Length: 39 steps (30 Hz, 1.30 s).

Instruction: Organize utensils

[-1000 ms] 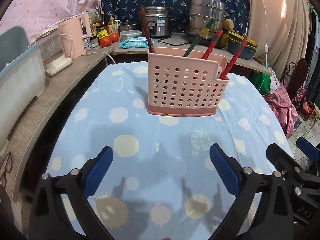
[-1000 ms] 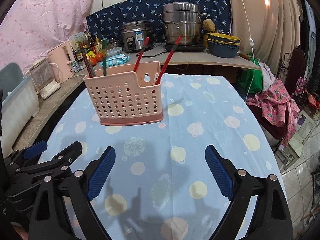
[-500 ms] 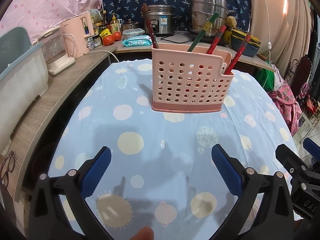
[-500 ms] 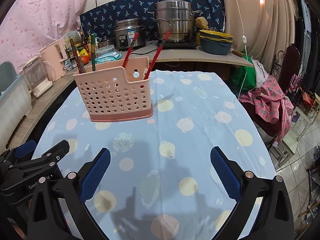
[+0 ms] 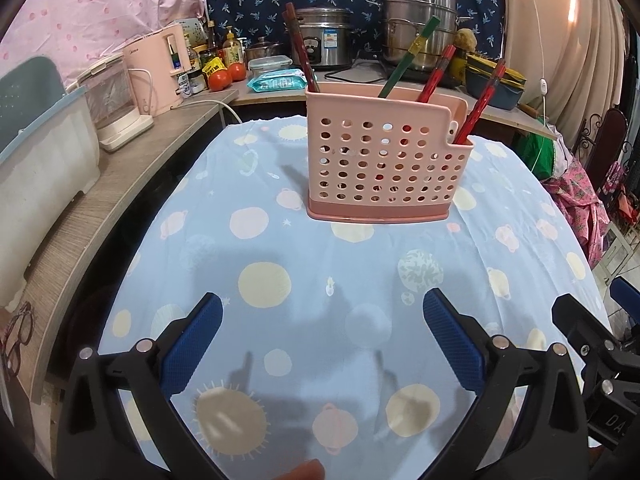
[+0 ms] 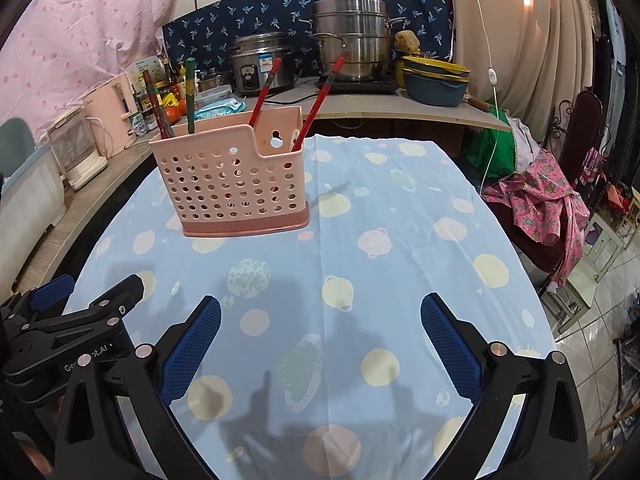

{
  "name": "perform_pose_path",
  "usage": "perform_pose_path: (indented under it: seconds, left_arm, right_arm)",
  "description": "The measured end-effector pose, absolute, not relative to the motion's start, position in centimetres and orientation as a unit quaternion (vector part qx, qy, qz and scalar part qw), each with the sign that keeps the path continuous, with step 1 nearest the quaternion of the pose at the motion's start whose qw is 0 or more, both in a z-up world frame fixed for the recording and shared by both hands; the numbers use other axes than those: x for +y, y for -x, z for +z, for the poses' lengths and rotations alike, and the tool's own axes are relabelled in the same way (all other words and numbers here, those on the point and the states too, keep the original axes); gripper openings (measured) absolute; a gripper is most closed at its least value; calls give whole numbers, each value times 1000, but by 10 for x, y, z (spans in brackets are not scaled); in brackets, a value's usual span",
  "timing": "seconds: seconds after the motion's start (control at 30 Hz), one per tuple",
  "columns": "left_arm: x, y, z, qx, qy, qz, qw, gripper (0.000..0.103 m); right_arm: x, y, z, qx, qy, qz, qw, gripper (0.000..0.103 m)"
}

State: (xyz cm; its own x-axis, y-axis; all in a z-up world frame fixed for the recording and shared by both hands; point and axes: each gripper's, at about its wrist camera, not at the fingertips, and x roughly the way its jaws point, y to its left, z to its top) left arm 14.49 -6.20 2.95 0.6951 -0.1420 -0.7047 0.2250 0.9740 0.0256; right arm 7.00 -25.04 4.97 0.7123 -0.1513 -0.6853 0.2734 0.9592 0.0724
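Note:
A pink perforated utensil holder (image 5: 384,164) stands on the blue dotted tablecloth (image 5: 304,280); it also shows in the right wrist view (image 6: 236,184). Red chopsticks (image 5: 434,74), a green chopstick (image 5: 408,56) and dark brown chopsticks (image 5: 300,52) stand upright in it. My left gripper (image 5: 322,332) is open and empty, low over the near part of the table. My right gripper (image 6: 320,334) is open and empty beside it. Both are well short of the holder.
A wooden counter (image 5: 132,152) along the left and back holds a pink kettle (image 5: 158,72), a rice cooker (image 5: 324,44), steel pots (image 5: 420,32) and bowls (image 6: 434,80). A pink cloth lies on a chair (image 6: 544,204) to the right of the table.
Both grippers have drawn back and tilted slightly, so the holder sits a little farther off and higher in both views. Jaws stayed open. The holder has not moved.

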Motion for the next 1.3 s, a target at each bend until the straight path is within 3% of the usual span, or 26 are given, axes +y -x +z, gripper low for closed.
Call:
perform_pose_path:
  seconds: [1.3]
  left_arm:
    - [-65,-147,21,387,-55,-102,915,96]
  right_arm:
    - [-248,-71,36,377,-84,-110,916,97]
